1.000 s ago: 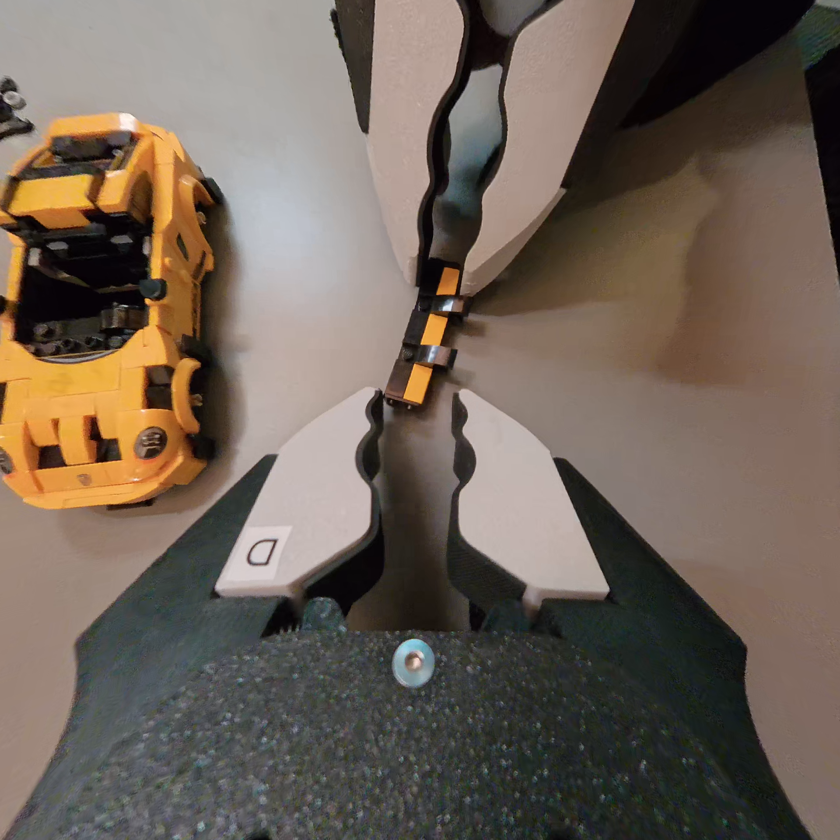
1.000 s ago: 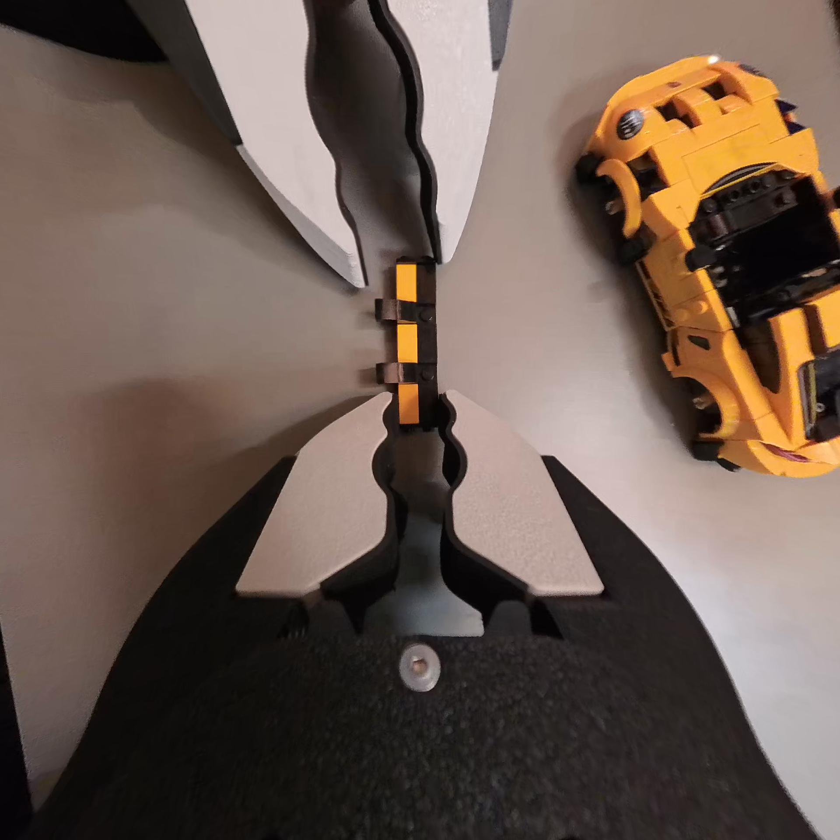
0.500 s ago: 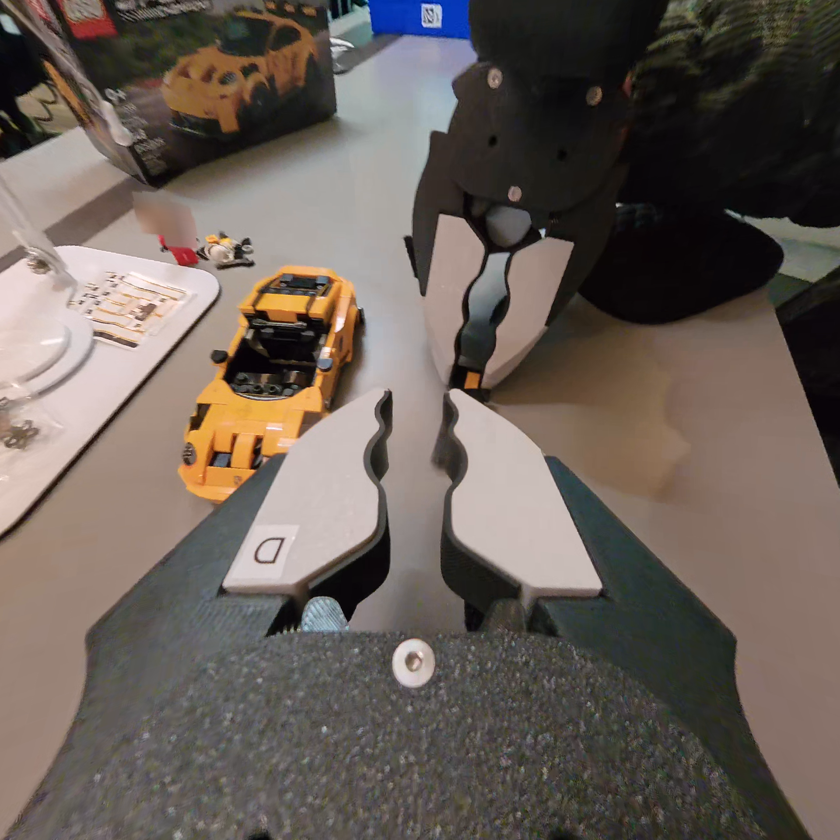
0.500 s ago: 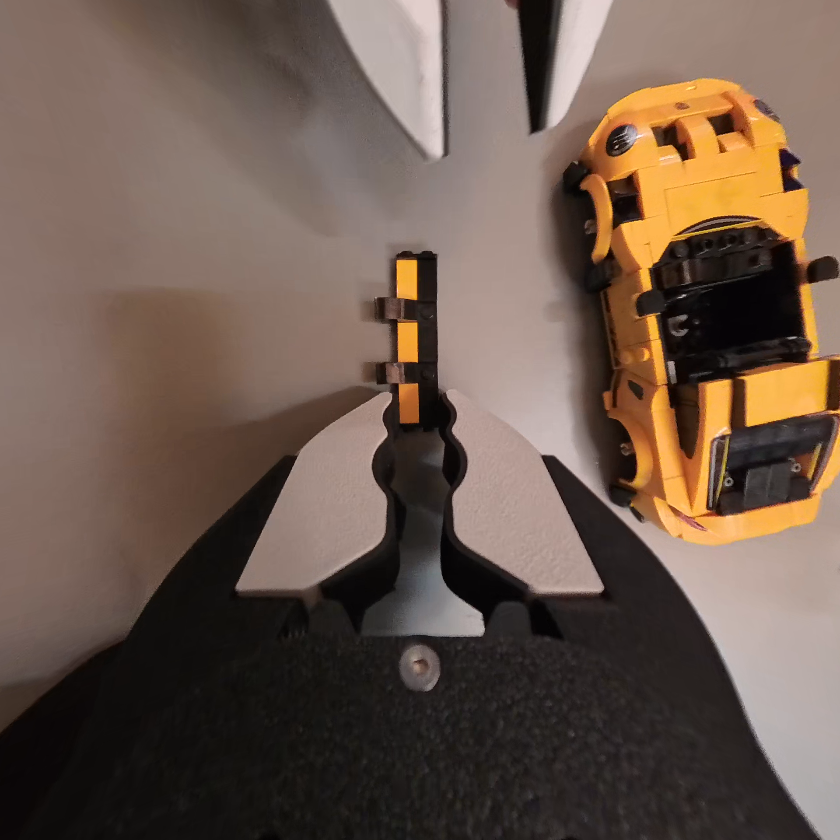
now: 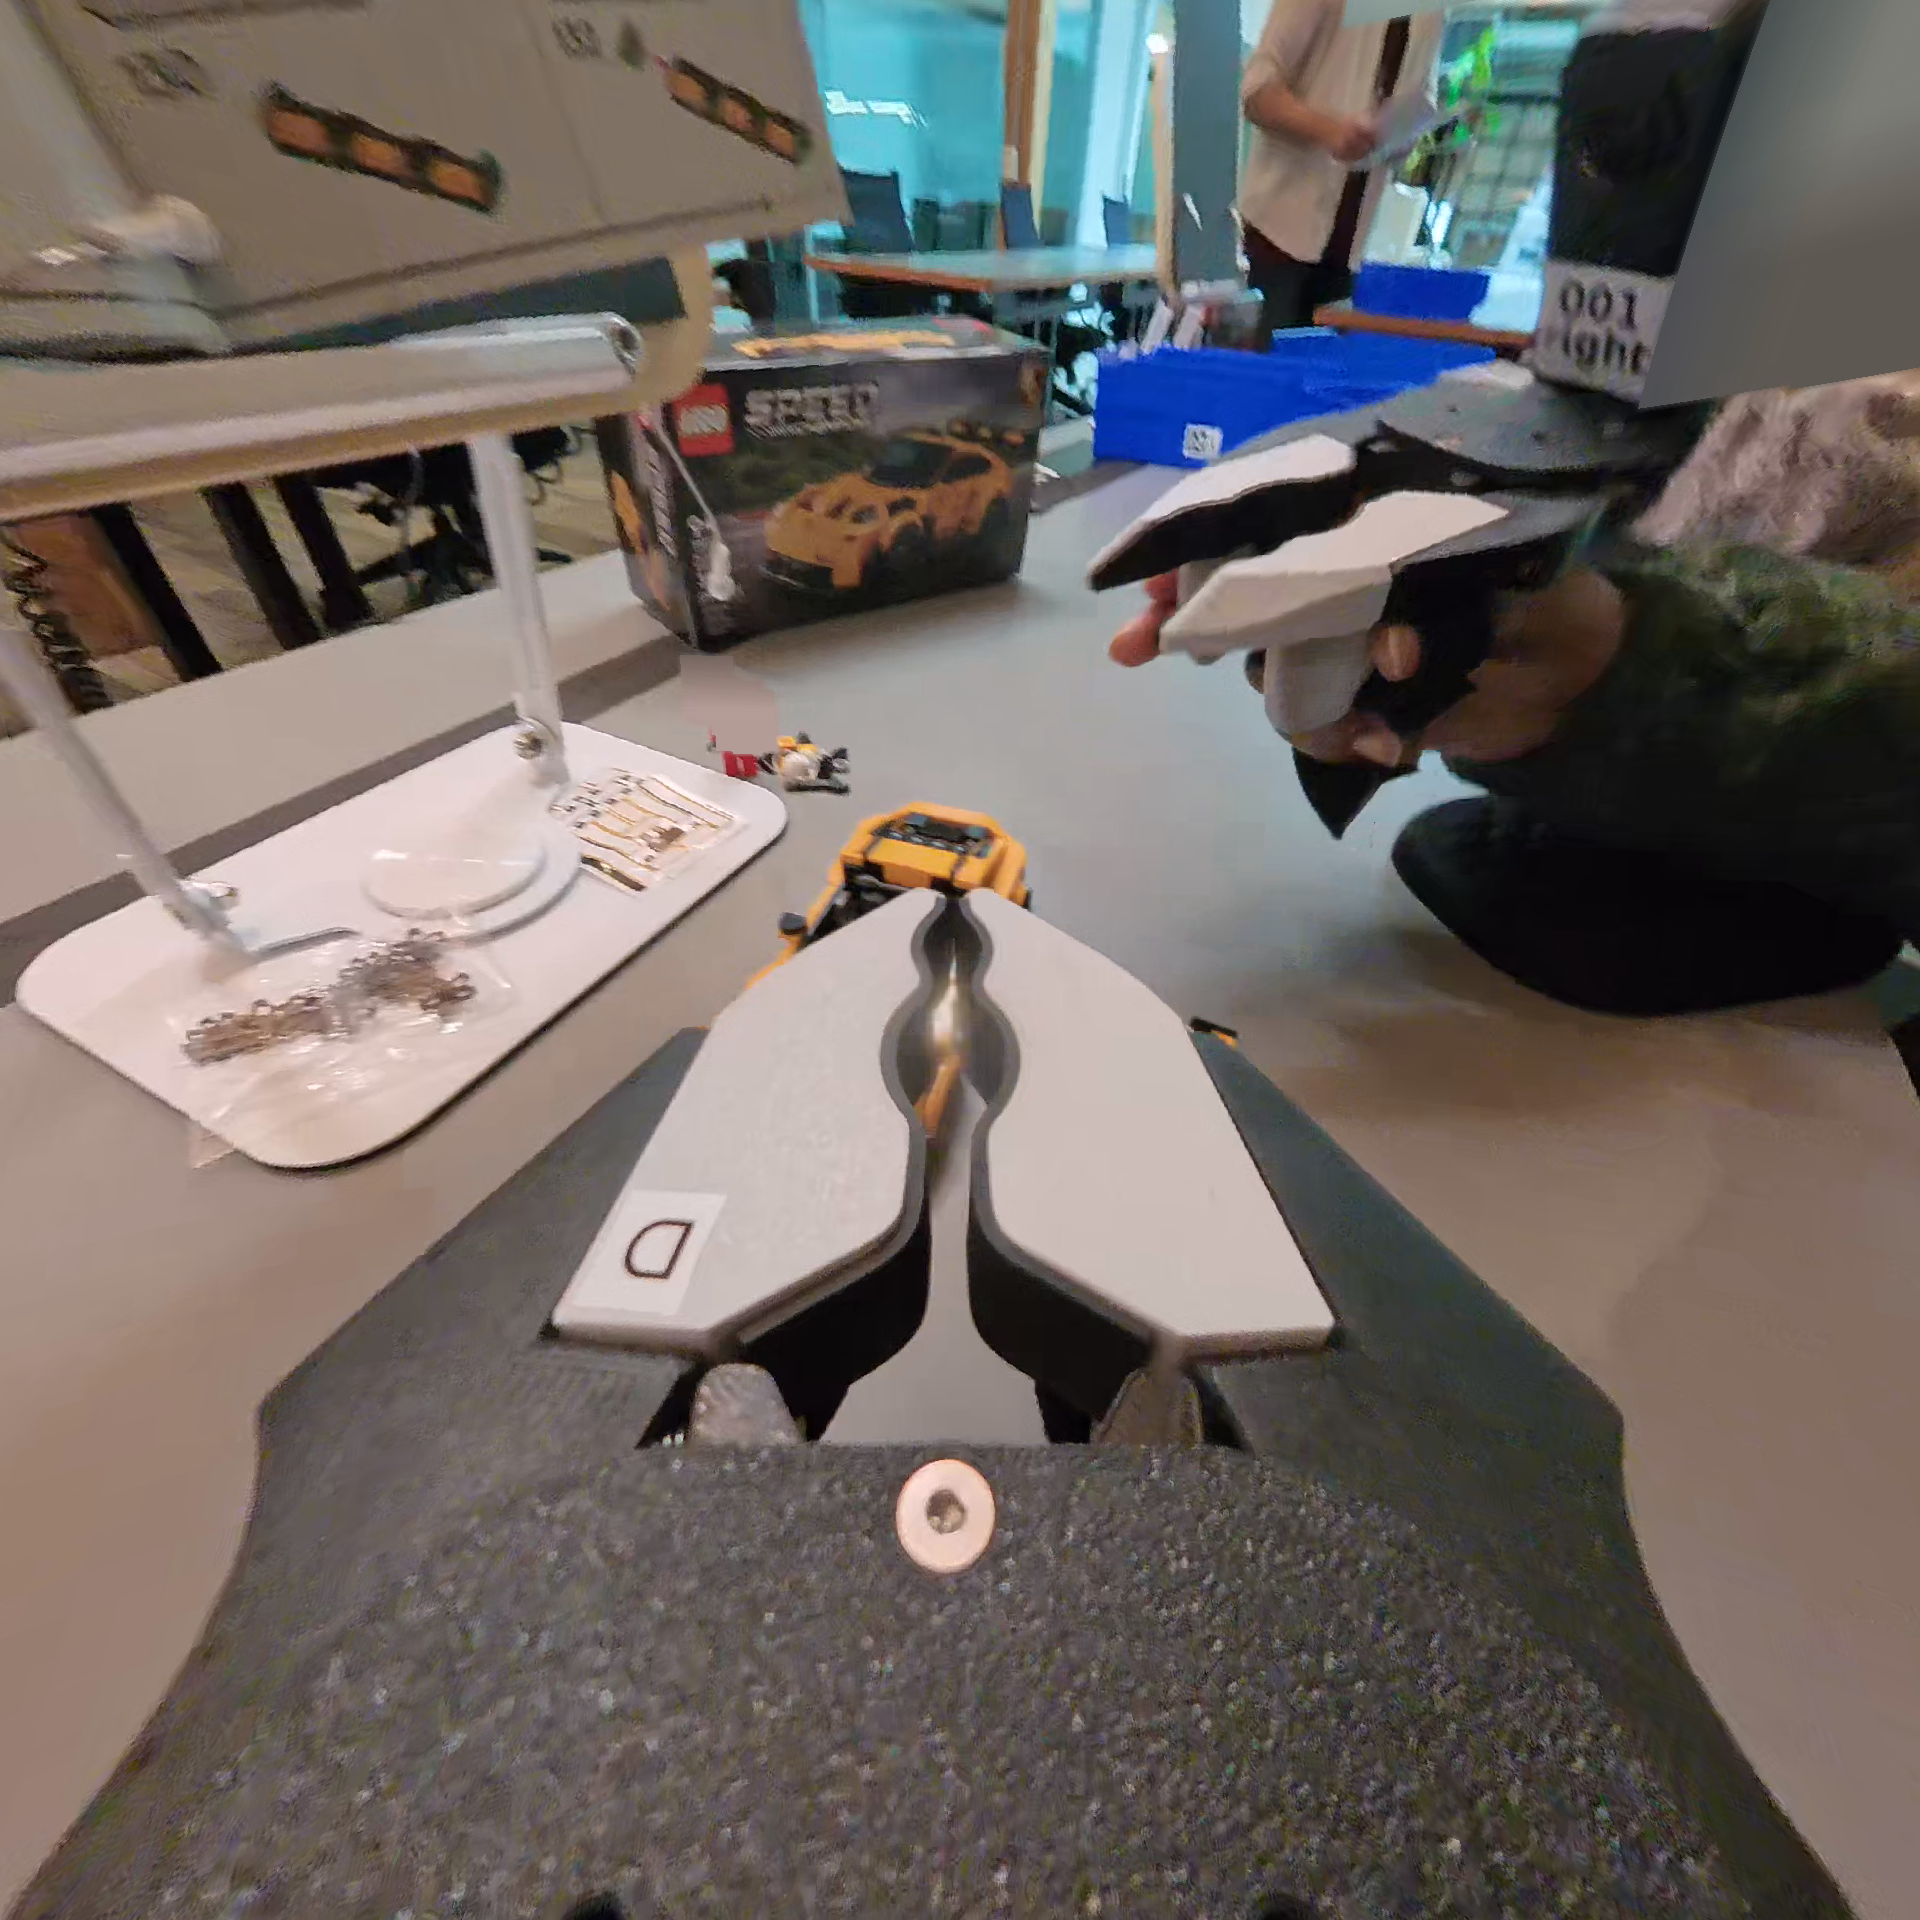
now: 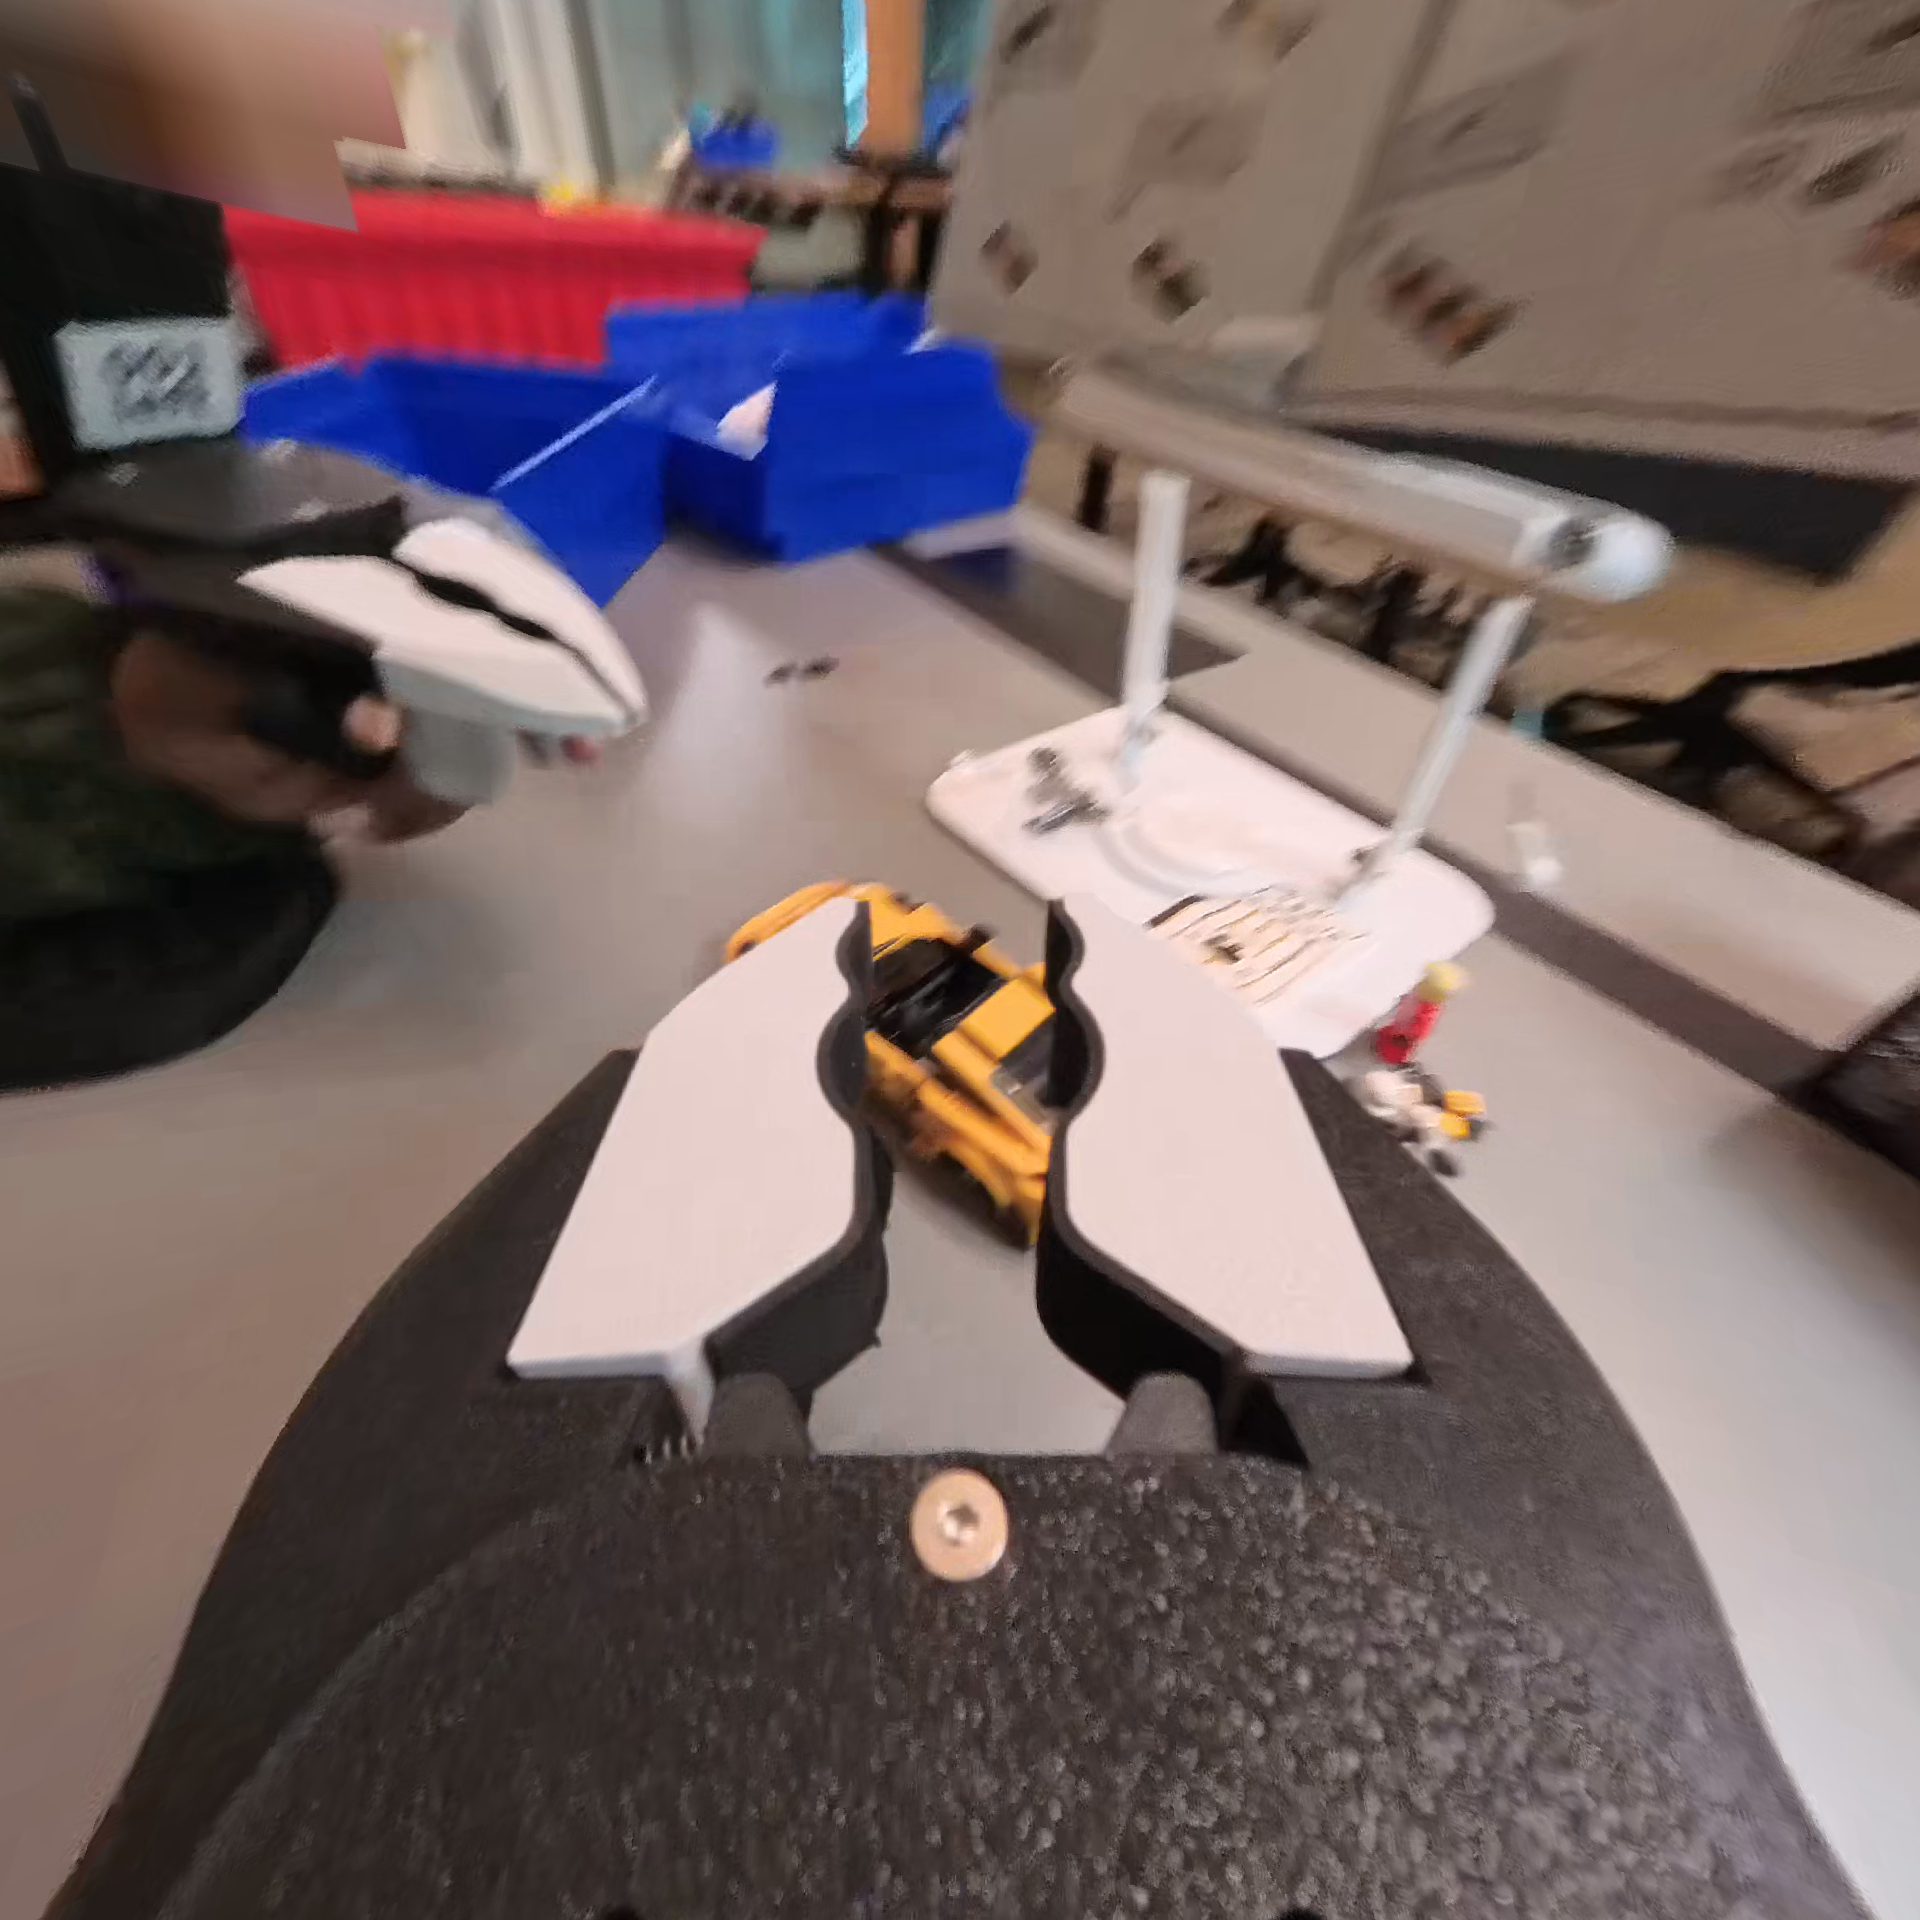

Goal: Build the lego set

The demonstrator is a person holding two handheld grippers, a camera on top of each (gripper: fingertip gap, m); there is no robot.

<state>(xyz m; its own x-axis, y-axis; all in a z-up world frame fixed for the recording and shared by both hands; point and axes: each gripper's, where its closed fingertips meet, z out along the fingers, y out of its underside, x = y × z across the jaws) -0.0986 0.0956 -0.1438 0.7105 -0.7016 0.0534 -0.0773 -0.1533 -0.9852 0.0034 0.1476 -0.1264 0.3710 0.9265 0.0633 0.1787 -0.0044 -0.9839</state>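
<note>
Two claws hover above the grey counter (image 5: 1558, 1195), both empty. Left claw (image 5: 951, 914) has its fingers pressed together at the tips; right claw (image 6: 951, 925) stands spread apart. Between and beyond them on the counter sits the yellow lego car (image 6: 956, 1039), partly hidden by the fingers. Close beside it lie a white tray (image 5: 520, 1049) holding a bag of parts (image 5: 322, 1013), some loose pieces (image 6: 1423, 1107), and farther off the set's box (image 5: 831, 499).

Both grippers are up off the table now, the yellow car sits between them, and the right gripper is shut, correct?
Not quite. The right gripper is open: the right wrist view shows a wide gap between its fingers, with the yellow car visible through it. The left gripper is the shut one.
</note>
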